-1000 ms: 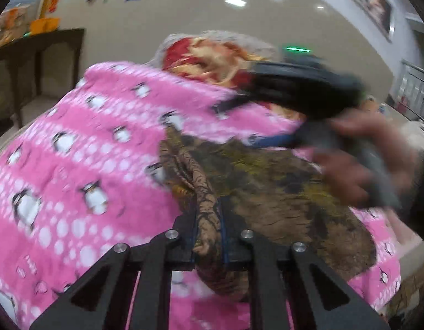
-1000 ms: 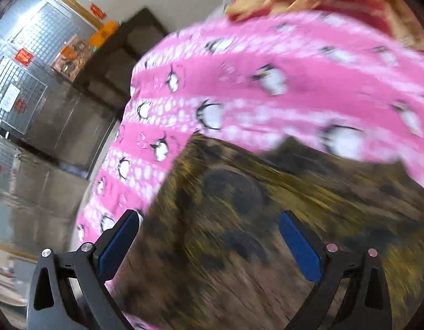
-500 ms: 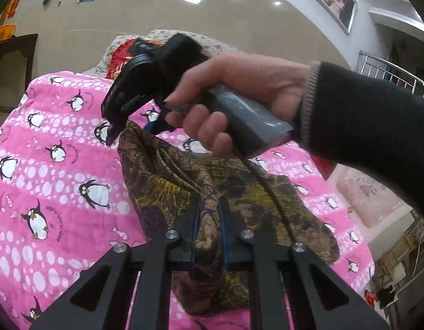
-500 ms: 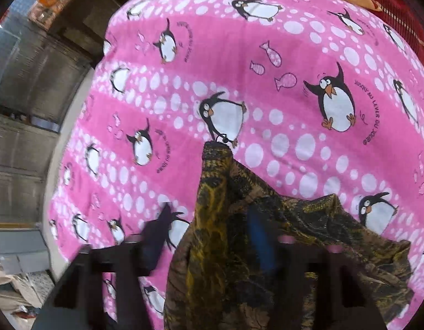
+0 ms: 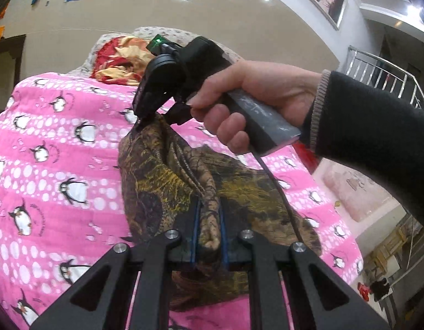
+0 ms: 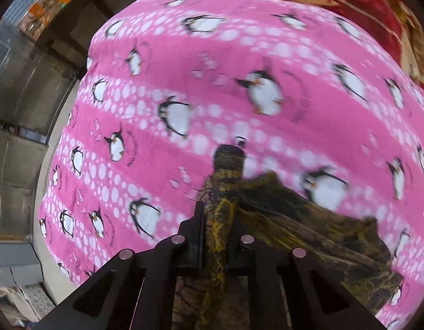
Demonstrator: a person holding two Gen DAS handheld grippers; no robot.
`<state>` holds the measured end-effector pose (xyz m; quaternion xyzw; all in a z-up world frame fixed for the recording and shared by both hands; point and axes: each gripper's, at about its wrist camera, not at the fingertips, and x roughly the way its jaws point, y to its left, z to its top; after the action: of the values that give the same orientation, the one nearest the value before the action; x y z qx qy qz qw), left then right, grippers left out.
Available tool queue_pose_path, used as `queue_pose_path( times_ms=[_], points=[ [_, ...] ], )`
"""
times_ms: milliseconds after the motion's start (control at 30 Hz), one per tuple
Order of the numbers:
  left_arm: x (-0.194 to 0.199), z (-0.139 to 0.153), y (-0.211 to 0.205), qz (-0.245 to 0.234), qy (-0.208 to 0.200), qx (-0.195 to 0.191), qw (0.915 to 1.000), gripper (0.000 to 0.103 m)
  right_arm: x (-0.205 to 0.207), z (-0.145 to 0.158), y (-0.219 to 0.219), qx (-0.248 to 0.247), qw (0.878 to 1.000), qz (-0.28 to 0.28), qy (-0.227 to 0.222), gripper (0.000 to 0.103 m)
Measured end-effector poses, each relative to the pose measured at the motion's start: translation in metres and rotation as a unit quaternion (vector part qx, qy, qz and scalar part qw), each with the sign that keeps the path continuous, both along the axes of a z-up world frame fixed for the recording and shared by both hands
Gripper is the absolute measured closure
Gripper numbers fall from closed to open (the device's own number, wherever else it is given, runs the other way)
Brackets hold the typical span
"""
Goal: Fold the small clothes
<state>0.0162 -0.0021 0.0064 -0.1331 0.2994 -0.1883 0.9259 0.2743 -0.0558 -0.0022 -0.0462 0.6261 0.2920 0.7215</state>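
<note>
A small brown and yellow patterned garment (image 5: 167, 176) lies bunched on a pink penguin blanket (image 5: 46, 148). My left gripper (image 5: 209, 233) is shut on a fold of it at the near edge. My right gripper (image 5: 145, 118), held in a hand, is shut on the garment's far corner and holds it raised. In the right wrist view the right gripper (image 6: 220, 220) pinches a vertical ridge of the garment (image 6: 308, 225), which trails off to the right over the blanket (image 6: 212, 82).
A red and yellow blanket (image 5: 121, 60) is heaped at the bed's far end, also in the right wrist view (image 6: 363, 5). A dark wooden table (image 5: 5, 55) stands left of the bed. The bed's edge drops to the floor (image 6: 19, 165) on the left.
My right gripper was open over the garment, then came down and shut on its far corner. It now lifts that corner. My left gripper has kept its hold.
</note>
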Motion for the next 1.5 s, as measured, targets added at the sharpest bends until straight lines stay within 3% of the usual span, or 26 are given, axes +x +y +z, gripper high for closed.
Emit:
queue_pose_path(
  times_ms=[133,200,467,600,833,1067,1267,1500],
  points=[
    [0.002,0.000,-0.030,-0.031,0.005,0.006,0.9995,0.091,0.004,0.001,-0.045,0.009,1.000,-0.019,0.004,0.093],
    [0.004,-0.002,-0.051,-0.055,0.007,0.019,0.9983,0.097,0.005,0.001,-0.068,0.011,1.000,-0.027,0.003,0.093],
    [0.010,-0.015,-0.128,-0.131,0.014,0.055,0.9898,0.099,0.007,-0.011,-0.143,0.029,0.999,-0.042,0.006,0.093],
    [0.003,-0.019,-0.128,-0.121,0.007,0.078,0.9896,0.099,0.005,-0.016,-0.161,0.047,0.998,-0.043,0.008,0.093],
    [0.006,-0.025,-0.116,-0.099,0.024,0.069,0.9924,0.099,0.008,-0.019,-0.167,0.062,0.997,-0.046,0.003,0.093],
    [0.010,-0.014,-0.155,-0.129,0.005,0.066,0.9895,0.099,0.010,-0.010,-0.204,0.071,0.996,-0.054,-0.009,0.094],
    [0.008,-0.022,-0.165,-0.132,0.015,0.071,0.9886,0.099,0.009,-0.026,-0.222,0.083,0.994,-0.064,-0.004,0.094],
    [0.023,-0.018,-0.191,-0.138,0.017,0.047,0.9892,0.100,0.013,-0.020,-0.243,0.091,0.993,-0.069,-0.012,0.095]
  ],
)
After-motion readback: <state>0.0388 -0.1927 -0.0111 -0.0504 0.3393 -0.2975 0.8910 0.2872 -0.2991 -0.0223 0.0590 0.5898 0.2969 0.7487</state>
